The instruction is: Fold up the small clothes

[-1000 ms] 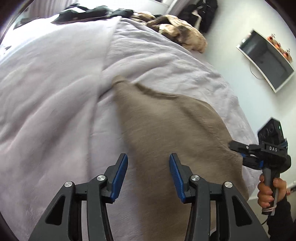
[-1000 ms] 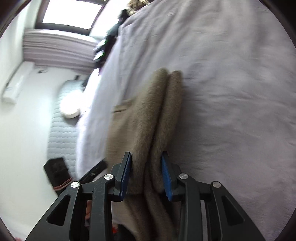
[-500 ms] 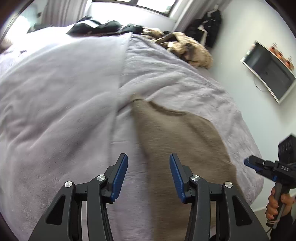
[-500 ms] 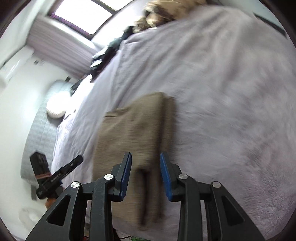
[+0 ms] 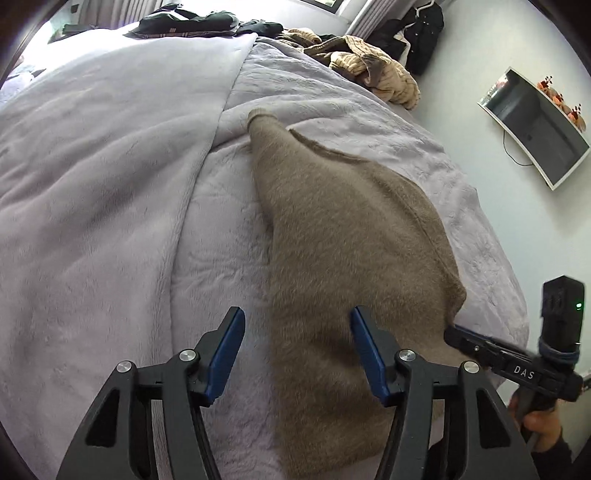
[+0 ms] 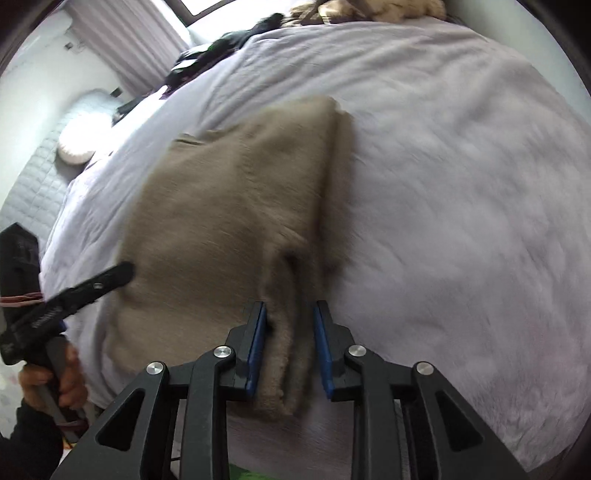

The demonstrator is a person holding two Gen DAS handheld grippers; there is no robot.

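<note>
A brown fuzzy garment (image 5: pixel 351 229) lies spread on the lavender blanket (image 5: pixel 110 184) of a bed. My left gripper (image 5: pixel 295 314) hovers over the garment's near left part. Its jaws are opening wide and the pads press nothing. In the right wrist view a bunched edge of the garment (image 6: pixel 229 206) sits between the blue pads of my right gripper (image 6: pixel 290 306), which is shut on it. The right gripper (image 5: pixel 448 334) shows at the garment's near right corner in the left wrist view. The left gripper (image 6: pixel 125 267) reaches in from the left of the right wrist view.
A pile of tan knitwear (image 5: pixel 373 70) and dark clothes (image 5: pixel 192 26) lie at the far end of the bed. A screen (image 5: pixel 535 125) hangs on the wall to the right. The bed's edge runs close behind the right gripper. Hands (image 6: pixel 48 380) hold both handles.
The left jaws have spread wider. The right gripper has rolled and pulled its garment edge sideways, so the garment now lies broader on the blanket. Both cameras have shifted over the bed.
</note>
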